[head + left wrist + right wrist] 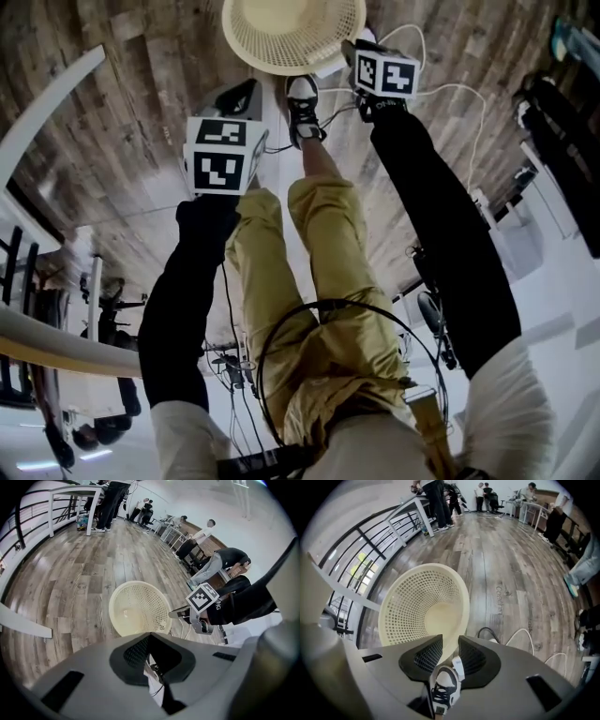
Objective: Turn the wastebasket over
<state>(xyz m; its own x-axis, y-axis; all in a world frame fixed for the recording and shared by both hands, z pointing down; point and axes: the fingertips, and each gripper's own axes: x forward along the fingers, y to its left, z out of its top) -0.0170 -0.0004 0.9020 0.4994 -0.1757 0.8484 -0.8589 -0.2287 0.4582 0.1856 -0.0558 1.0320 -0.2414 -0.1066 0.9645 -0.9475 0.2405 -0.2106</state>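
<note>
The cream mesh wastebasket (292, 33) stands on the wood floor with its mouth up, just ahead of my feet. My right gripper (354, 49) is at its right rim. In the right gripper view the basket (424, 606) fills the middle, and its near rim runs down into the gap of my right gripper (450, 645), whose jaws stand open and apart from it. My left gripper (246, 96) hangs short of the basket's near left side. In the left gripper view its jaw tips (150, 637) meet with nothing between them, and the basket (138, 606) lies beyond.
A black-and-white shoe (302, 108) stands close behind the basket. White cables (450, 94) loop over the floor to the right. A white beam (47, 103) crosses at the left, with a black railing (370, 541) beyond. People and desks (197, 541) are far off.
</note>
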